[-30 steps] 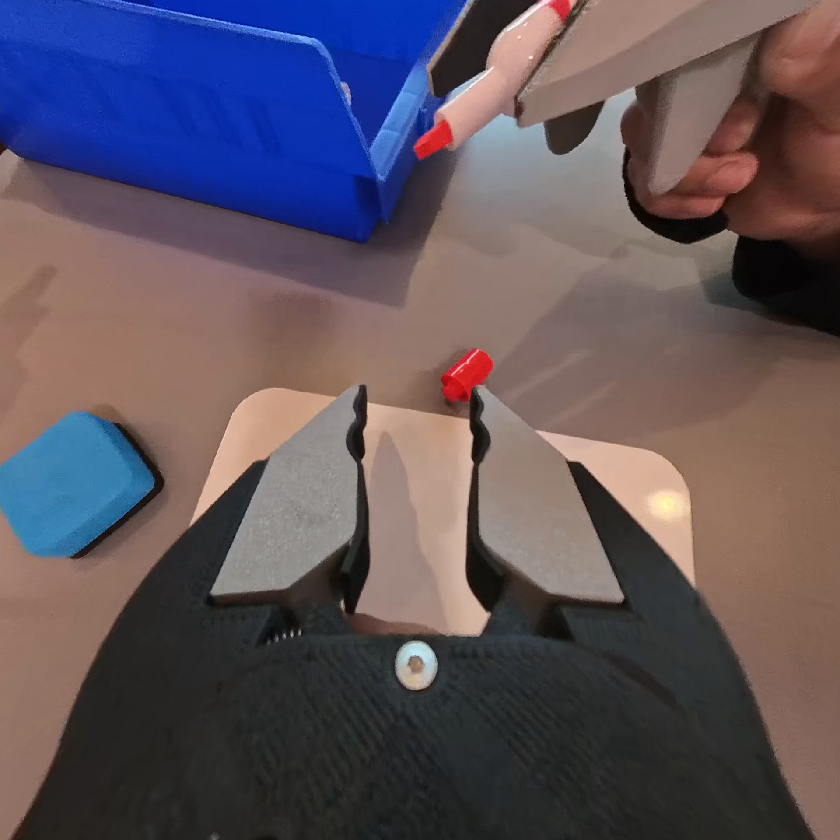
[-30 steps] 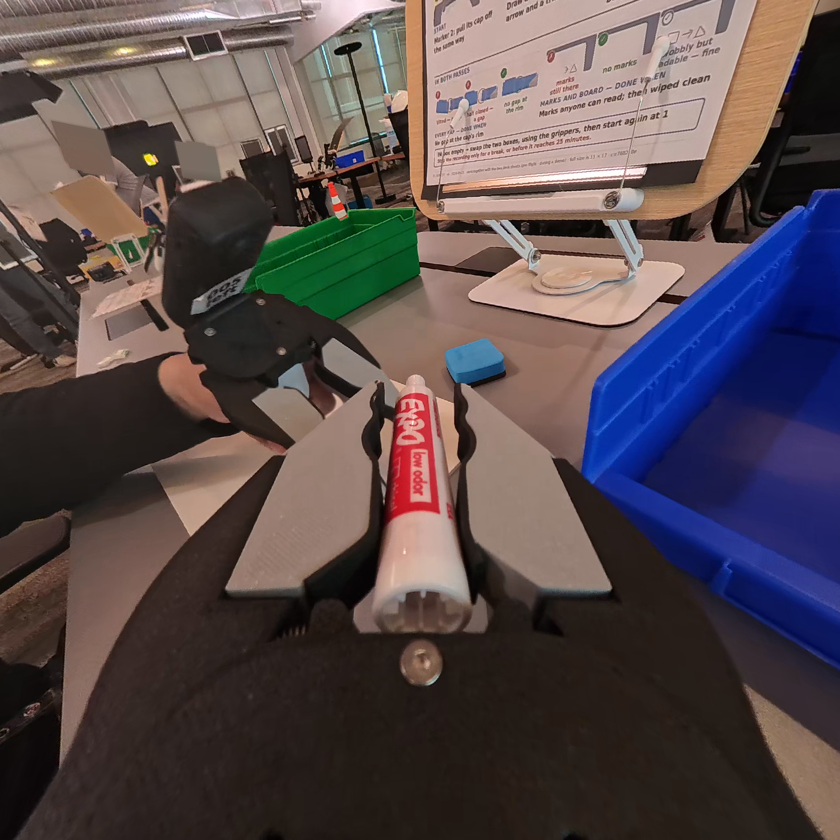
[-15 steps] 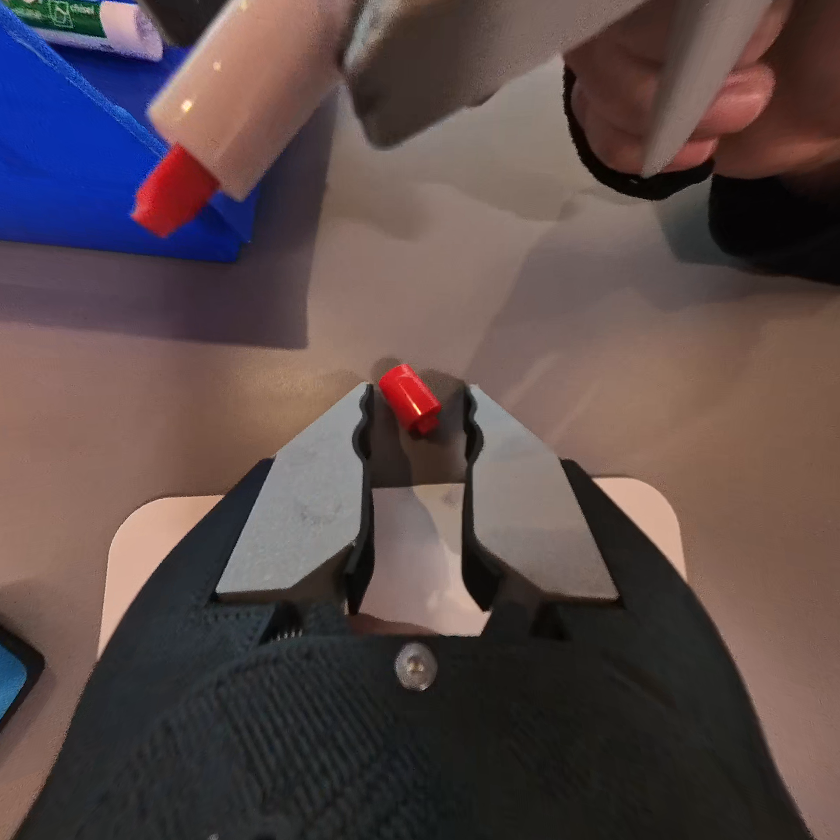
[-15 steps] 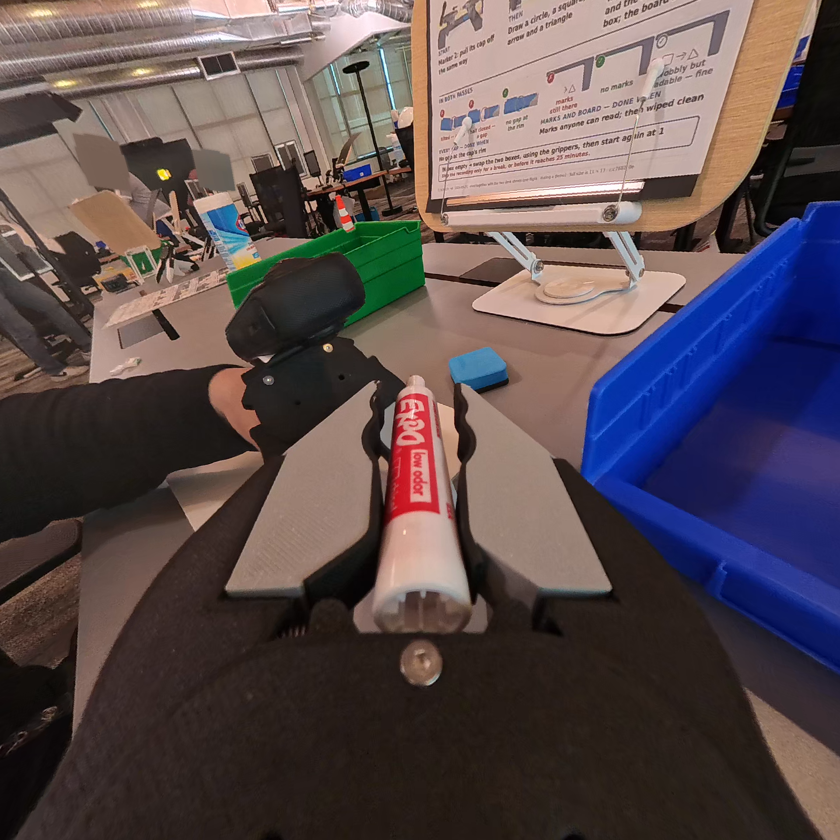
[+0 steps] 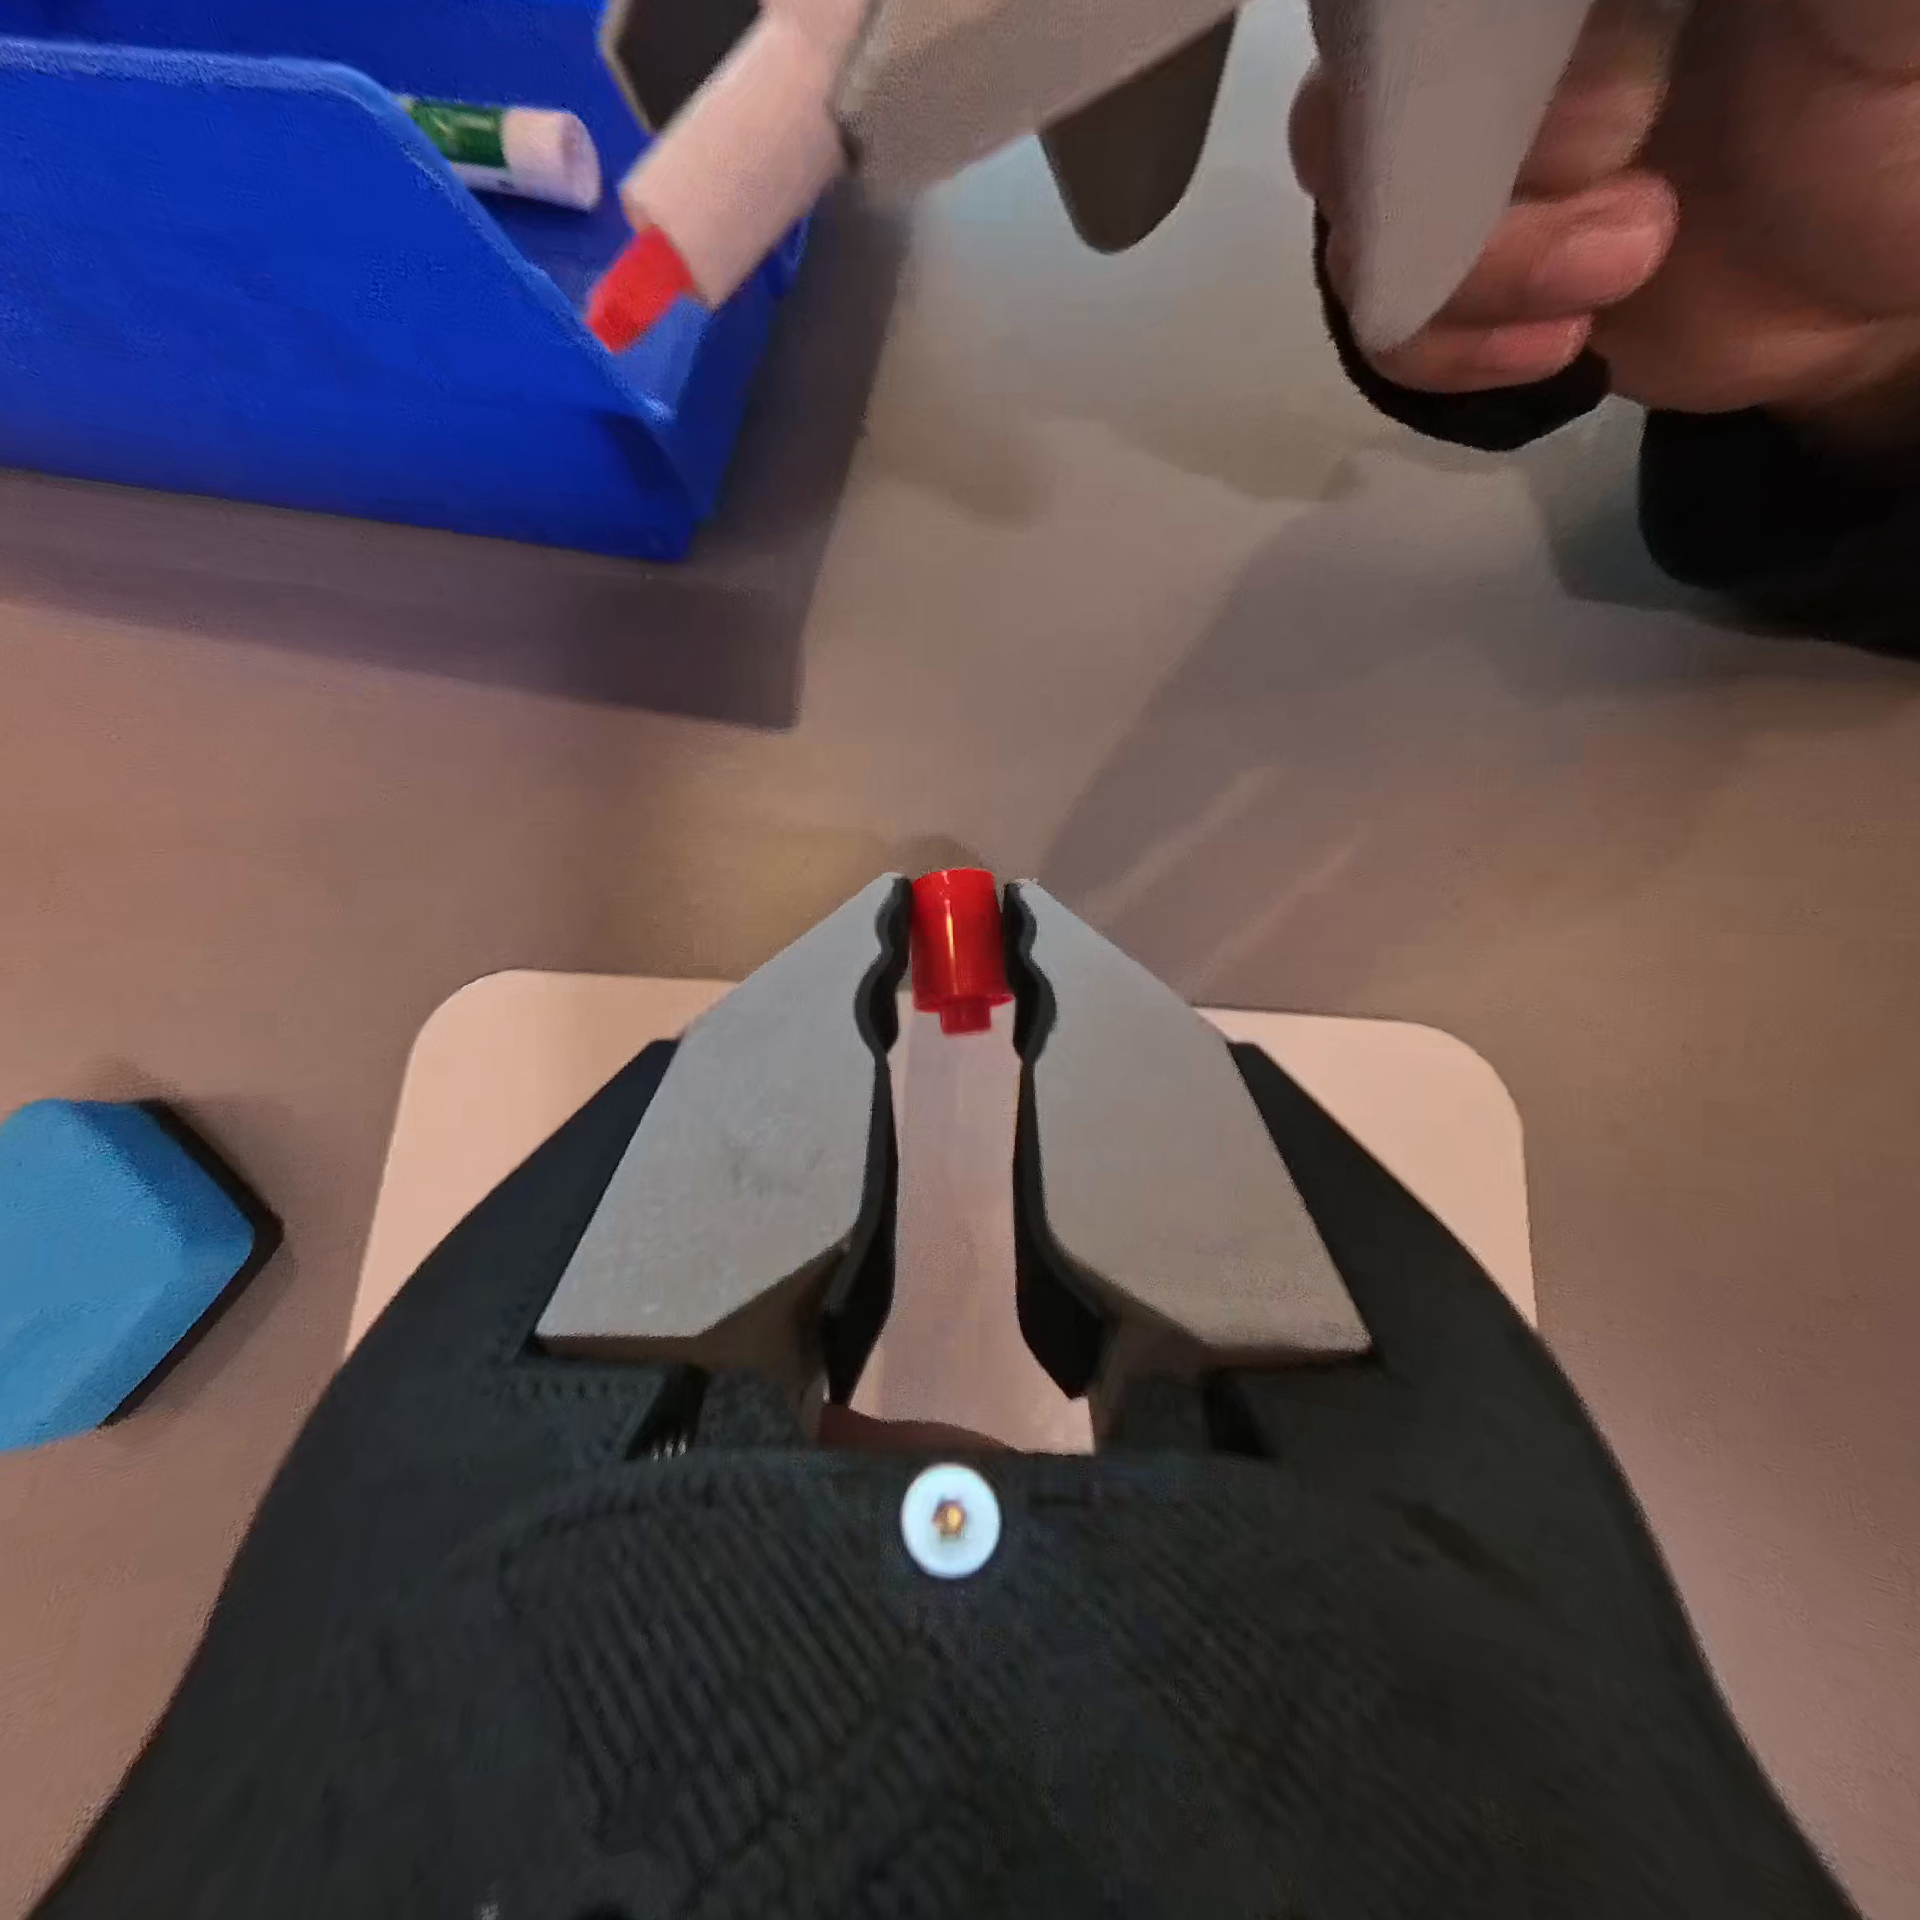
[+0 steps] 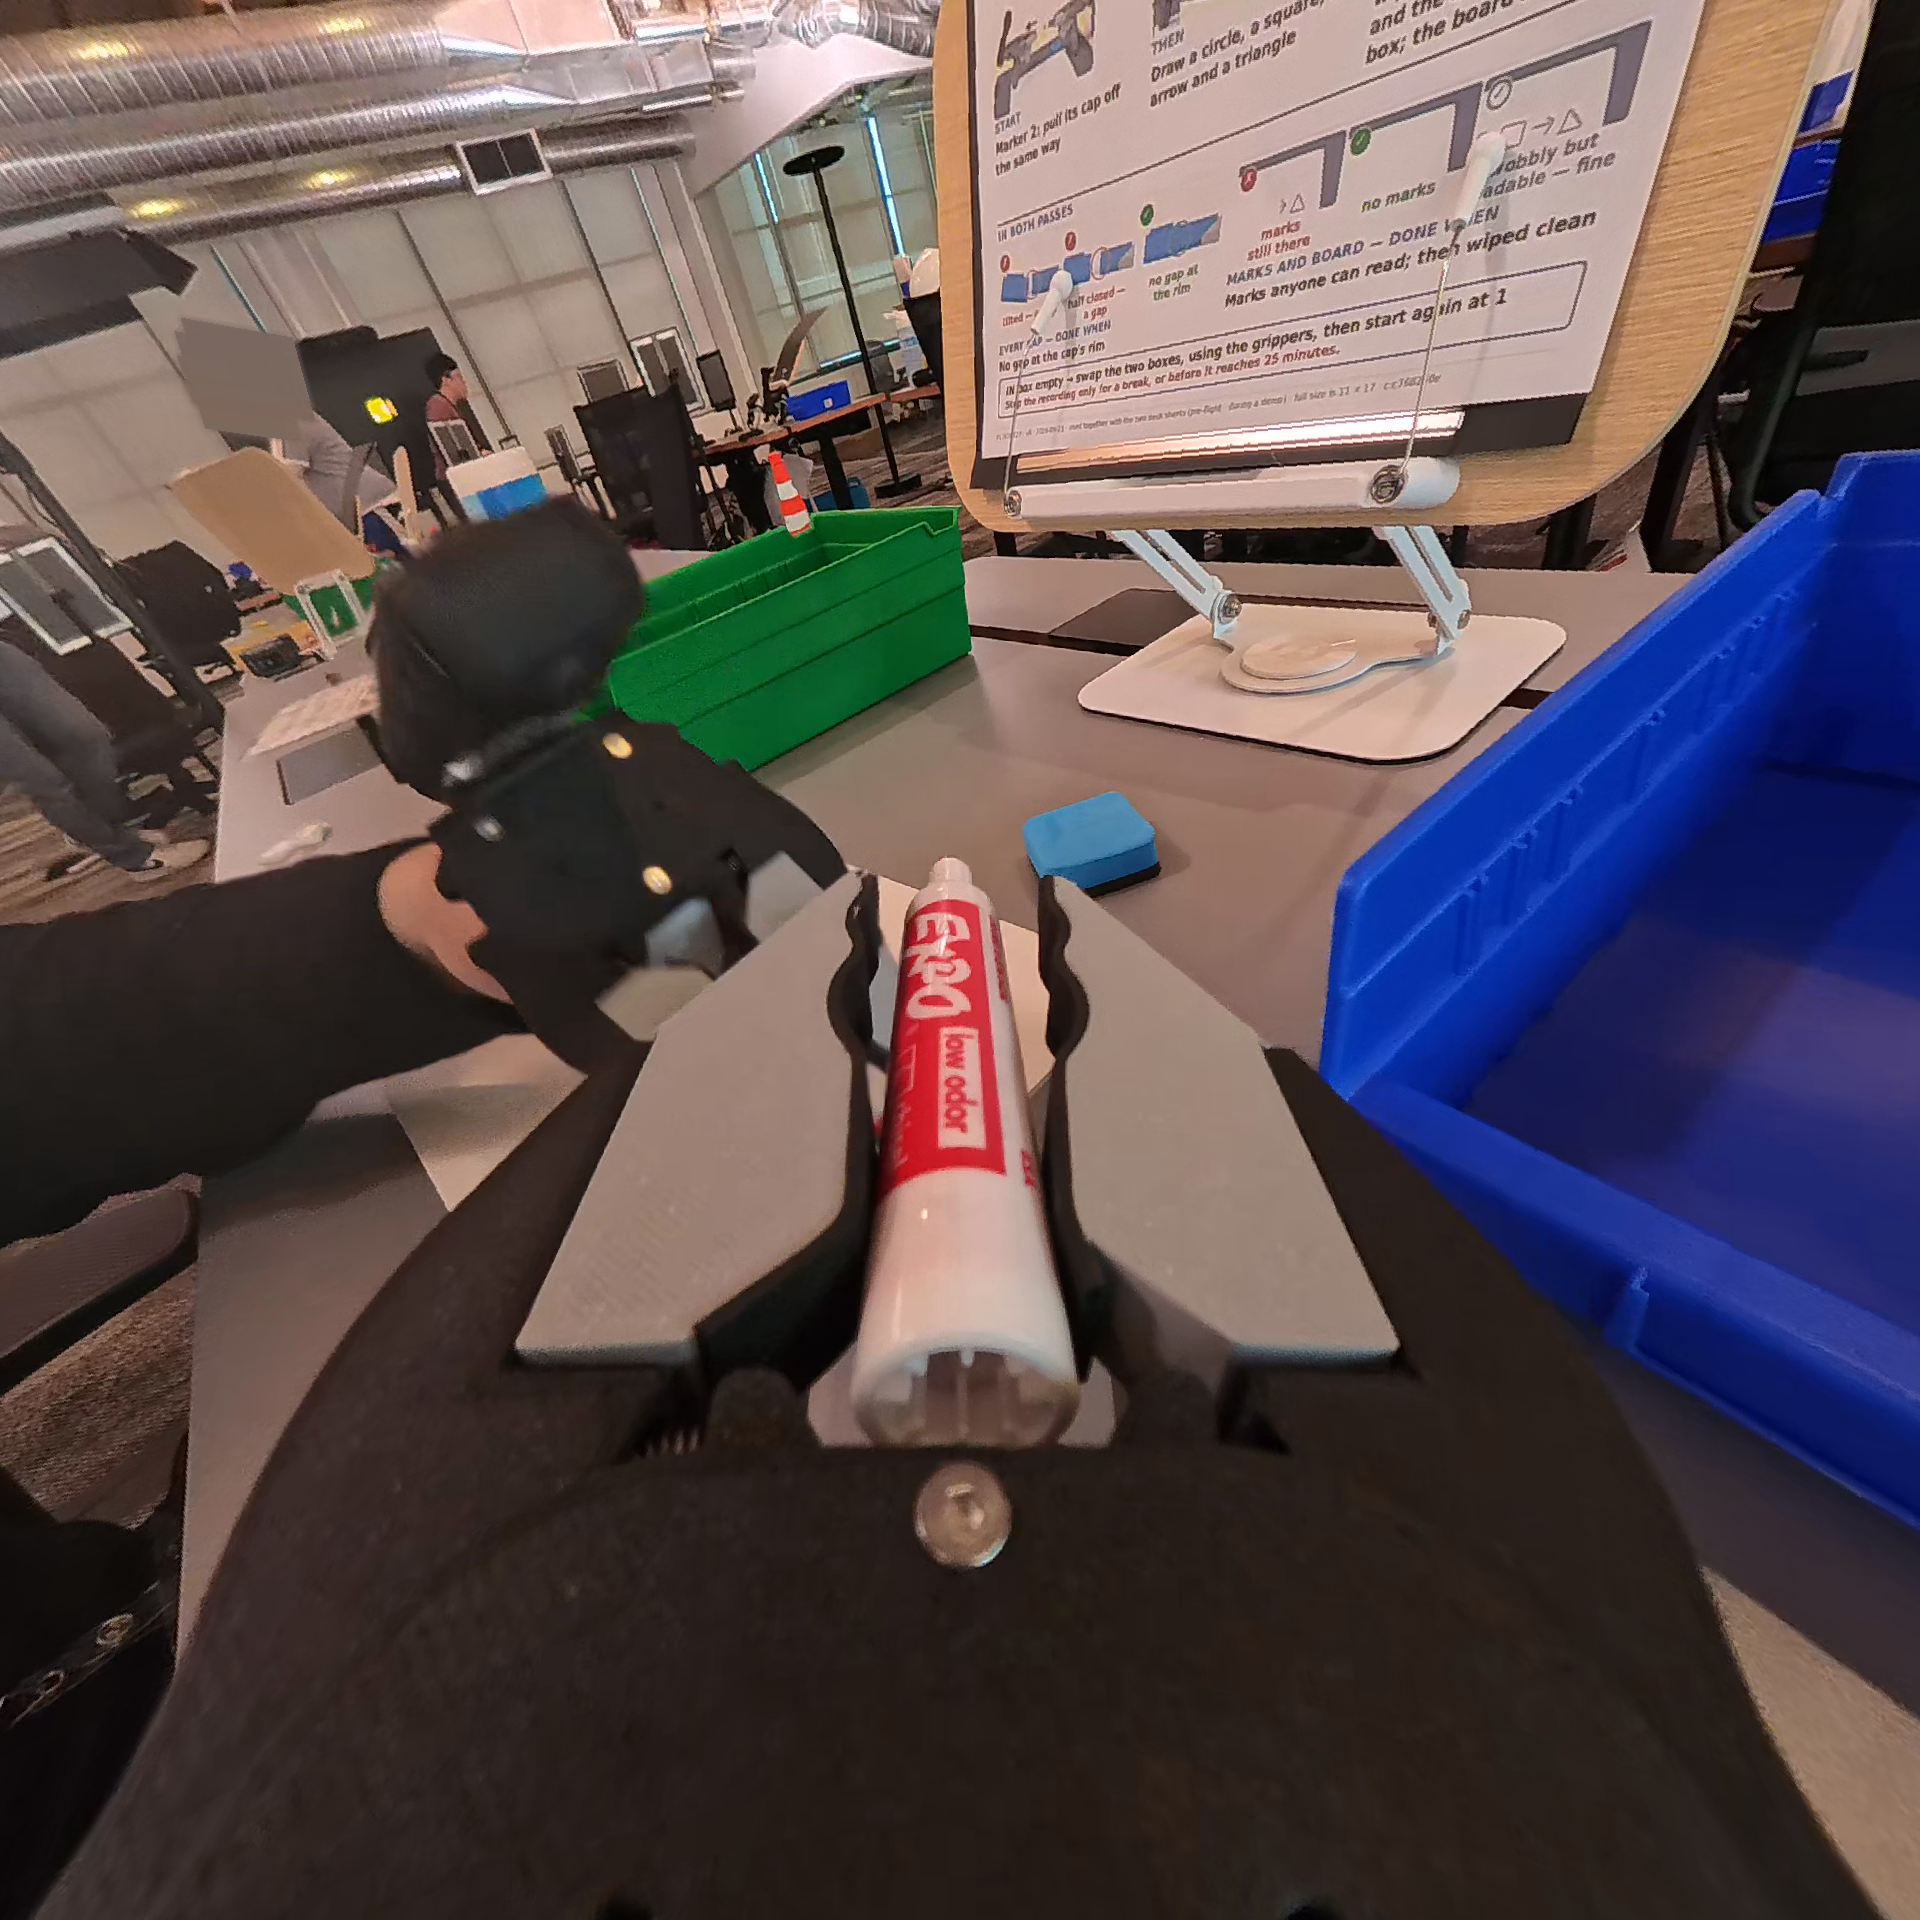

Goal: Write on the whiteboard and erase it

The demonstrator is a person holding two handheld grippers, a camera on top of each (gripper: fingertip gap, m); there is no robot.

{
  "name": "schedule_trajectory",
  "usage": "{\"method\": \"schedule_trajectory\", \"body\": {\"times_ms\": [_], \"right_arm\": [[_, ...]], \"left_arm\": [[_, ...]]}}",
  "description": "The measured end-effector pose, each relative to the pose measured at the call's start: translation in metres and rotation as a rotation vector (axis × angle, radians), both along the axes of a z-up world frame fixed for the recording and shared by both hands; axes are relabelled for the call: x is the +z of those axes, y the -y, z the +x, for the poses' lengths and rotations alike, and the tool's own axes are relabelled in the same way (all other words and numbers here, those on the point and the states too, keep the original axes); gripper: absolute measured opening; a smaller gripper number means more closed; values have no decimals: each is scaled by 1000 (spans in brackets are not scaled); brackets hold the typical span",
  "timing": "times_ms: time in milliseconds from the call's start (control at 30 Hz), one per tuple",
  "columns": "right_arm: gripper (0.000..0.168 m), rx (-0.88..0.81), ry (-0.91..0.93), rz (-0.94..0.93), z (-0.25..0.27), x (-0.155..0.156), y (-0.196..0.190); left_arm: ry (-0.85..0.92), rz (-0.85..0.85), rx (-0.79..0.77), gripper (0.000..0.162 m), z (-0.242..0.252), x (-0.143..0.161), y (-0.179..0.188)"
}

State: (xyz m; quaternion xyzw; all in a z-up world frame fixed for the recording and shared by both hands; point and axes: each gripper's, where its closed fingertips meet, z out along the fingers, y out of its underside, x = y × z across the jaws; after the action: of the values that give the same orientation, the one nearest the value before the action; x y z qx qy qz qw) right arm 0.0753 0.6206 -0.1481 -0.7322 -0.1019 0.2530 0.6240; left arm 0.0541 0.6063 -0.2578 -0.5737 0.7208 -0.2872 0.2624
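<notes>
Red cap pinched between left gripper fingers, over the whiteboard edge. Right gripper fingers clamp the uncapped white marker; its tip is hidden here. Eraser left of whiteboard, cut off.

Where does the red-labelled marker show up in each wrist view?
Left wrist view: the marker is at the top, left of centre, its red tip pointing down-left over the blue bin, held by the right gripper.
Right wrist view: the marker runs up the centre between the jaws.
Shared landmark: the blue eraser on the table.
</notes>
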Motion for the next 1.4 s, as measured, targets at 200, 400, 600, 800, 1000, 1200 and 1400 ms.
{"method": "schedule_trajectory", "body": {"times_ms": [200, 400, 600, 800, 1000, 1200, 1400], "right_arm": [[30, 62, 8, -45, -14, -9, 0], [29, 182, 94, -129, -54, -34, -4], [29, 228, 133, -148, -91, -41, -16], [29, 244, 136, -150, -111, -43, -24], [29, 250, 117, -145, -112, -42, -21], [29, 249, 98, -123, -108, -37, -14], [29, 260, 103, -111, -111, -35, -11]], "left_arm": [[169, 77, 131, 16, -67, 50, -38], [262, 38, 292, 16, -169, 62, -77], [294, 18, 335, 16, -234, 56, -81], [212, 23, 354, 16, -266, 33, -76], [180, 14, 372, 16, -282, 24, -77], [185, -13, 392, 16, -287, 21, -78], [223, -4, 436, 16, -274, 21, -89]]}}
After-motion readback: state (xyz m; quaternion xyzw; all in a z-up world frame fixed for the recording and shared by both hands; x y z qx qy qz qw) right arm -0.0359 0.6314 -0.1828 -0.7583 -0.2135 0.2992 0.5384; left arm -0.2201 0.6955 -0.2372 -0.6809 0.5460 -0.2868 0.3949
